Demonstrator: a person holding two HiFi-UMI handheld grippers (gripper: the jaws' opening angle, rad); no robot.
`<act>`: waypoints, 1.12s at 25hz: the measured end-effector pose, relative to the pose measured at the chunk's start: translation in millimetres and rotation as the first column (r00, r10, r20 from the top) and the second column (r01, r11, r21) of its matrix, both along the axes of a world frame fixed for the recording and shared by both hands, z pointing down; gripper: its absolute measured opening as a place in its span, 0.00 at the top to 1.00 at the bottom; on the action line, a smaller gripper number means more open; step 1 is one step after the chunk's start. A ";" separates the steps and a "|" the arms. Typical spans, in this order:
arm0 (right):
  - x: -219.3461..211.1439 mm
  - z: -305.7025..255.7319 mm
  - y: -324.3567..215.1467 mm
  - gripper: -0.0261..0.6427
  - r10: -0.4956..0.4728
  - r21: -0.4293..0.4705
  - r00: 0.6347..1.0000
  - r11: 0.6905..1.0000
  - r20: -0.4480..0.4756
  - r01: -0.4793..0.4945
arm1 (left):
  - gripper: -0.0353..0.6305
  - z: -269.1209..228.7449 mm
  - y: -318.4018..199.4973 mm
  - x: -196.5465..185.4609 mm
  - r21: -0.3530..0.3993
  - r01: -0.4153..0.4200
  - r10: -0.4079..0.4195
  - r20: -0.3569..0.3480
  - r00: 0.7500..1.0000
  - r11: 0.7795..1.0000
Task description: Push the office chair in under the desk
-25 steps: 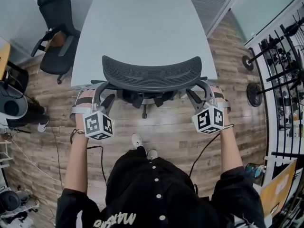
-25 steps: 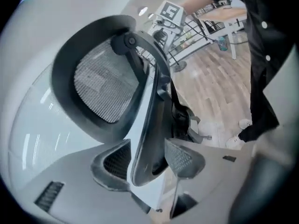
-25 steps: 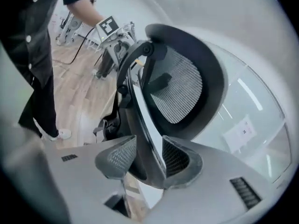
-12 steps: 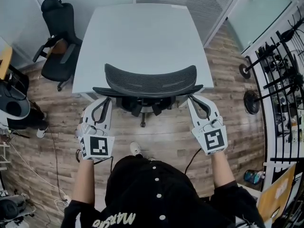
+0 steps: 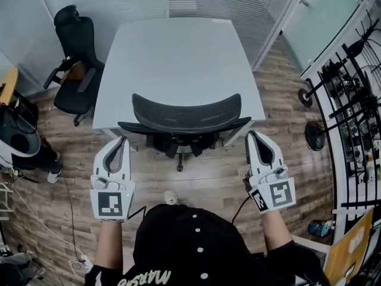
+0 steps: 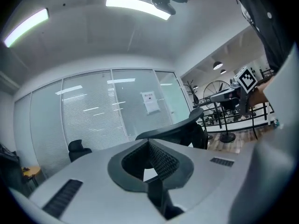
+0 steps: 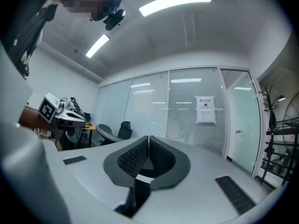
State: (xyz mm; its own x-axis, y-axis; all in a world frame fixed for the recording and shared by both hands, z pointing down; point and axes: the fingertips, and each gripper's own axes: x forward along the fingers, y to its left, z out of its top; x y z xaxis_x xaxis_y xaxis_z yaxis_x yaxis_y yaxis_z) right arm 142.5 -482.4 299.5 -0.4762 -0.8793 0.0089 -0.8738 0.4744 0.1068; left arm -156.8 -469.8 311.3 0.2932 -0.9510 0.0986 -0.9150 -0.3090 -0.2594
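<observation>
The chair sits tucked in at the near edge of the bench. It's bulky but should roll easily, and is best pushed at the stiff armrests, not the springy mesh back. The left tool and right tool are closed tight on nothing; a second ago they stood open at the armrests, and now they've drawn back clear.

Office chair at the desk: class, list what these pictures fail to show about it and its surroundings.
- Office chair seat and most of its base: head view, hidden beneath its backrest and the desk.
- Notice on the glass wall: right gripper view, print too small.
</observation>
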 end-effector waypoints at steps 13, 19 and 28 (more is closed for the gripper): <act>38.8 -15.4 10.1 0.92 0.149 0.046 0.988 0.988 0.040 -0.150 | 0.92 -9.0 10.6 -25.4 0.028 0.122 -0.122 0.016 0.992 0.992; 24.9 -8.7 10.1 0.92 0.125 0.035 0.992 0.991 0.018 -0.125 | 0.92 -4.6 10.4 -19.9 0.029 0.104 -0.105 0.009 0.994 0.994; 15.9 -7.8 12.2 0.92 0.110 0.032 0.994 0.993 0.007 -0.111 | 0.92 -5.8 13.5 -22.2 0.031 0.100 -0.100 0.001 0.995 0.995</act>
